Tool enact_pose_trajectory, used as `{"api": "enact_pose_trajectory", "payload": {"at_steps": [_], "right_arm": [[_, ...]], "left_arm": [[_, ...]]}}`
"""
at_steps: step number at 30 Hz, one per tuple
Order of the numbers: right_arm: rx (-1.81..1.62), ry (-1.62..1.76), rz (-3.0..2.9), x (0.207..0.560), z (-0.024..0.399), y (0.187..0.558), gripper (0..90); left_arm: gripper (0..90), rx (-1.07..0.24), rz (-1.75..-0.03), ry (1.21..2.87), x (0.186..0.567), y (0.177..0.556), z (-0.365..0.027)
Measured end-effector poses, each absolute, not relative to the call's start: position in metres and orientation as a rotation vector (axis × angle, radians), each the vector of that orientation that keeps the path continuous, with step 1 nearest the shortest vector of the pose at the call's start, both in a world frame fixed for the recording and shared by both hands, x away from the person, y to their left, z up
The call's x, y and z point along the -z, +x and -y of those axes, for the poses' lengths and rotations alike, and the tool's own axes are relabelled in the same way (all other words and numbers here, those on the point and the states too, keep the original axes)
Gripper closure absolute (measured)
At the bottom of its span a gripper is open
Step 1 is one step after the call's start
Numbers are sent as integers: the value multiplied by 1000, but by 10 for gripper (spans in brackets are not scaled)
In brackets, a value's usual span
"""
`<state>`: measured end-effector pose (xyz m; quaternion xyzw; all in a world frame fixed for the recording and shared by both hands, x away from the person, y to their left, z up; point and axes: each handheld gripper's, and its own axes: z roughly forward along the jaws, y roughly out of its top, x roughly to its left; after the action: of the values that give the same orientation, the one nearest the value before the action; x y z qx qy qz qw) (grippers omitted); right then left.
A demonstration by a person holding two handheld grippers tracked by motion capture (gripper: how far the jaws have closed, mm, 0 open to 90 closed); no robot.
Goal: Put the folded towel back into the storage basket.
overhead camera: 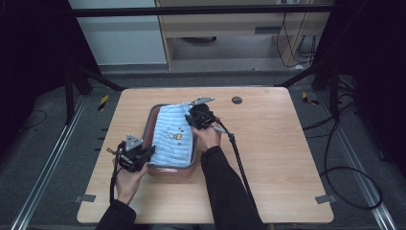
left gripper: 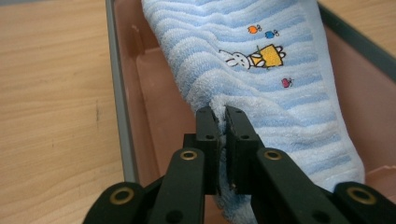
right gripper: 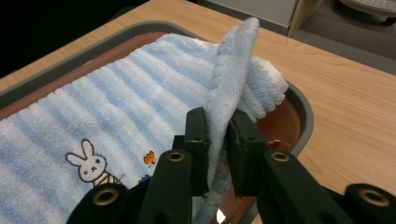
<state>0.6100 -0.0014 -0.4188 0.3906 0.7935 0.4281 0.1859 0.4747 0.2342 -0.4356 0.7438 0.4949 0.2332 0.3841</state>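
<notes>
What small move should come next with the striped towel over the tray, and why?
Probably open both tools and draw them back. The blue striped towel already lies across the pink tray, while the left tool and right tool each have only an edge fold between their jaws.

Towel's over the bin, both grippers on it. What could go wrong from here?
1. The towel is wider than the pink bin; its far corner may end up draped over the rim.
2. The right hand-held gripper has only a thin edge between its jaws, so it may slip early.
3. The left hand-held gripper could snag bunched terry.
</notes>
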Motion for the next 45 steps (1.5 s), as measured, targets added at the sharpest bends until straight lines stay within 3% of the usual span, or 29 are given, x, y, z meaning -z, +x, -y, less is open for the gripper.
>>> {"api": "enact_pose_trajectory", "payload": {"at_steps": [7, 12, 16, 25, 36, 45], "right_arm": [[-1164, 1052, -2238, 418, 3, 606, 631], [-1194, 1046, -2190, 408, 12, 600, 579], [-1234, 1058, -2125, 397, 25, 594, 512], [-1282, 1086, -2046, 388, 65, 572, 287], [-1285, 1163, -1981, 398, 128, 547, 222], [-1266, 1212, -1937, 412, 177, 522, 194]], "left_arm": [[704, -611, -1251, 1847, 428, 474, -240], [671, -573, -1249, 1785, 420, 466, -240], [639, -640, -1198, 1773, 412, 464, -246], [500, -667, -1133, 1742, 400, 457, -257], [329, -644, -1117, 1755, 401, 454, -270], [276, -677, -1141, 1752, 405, 450, -286]]}}
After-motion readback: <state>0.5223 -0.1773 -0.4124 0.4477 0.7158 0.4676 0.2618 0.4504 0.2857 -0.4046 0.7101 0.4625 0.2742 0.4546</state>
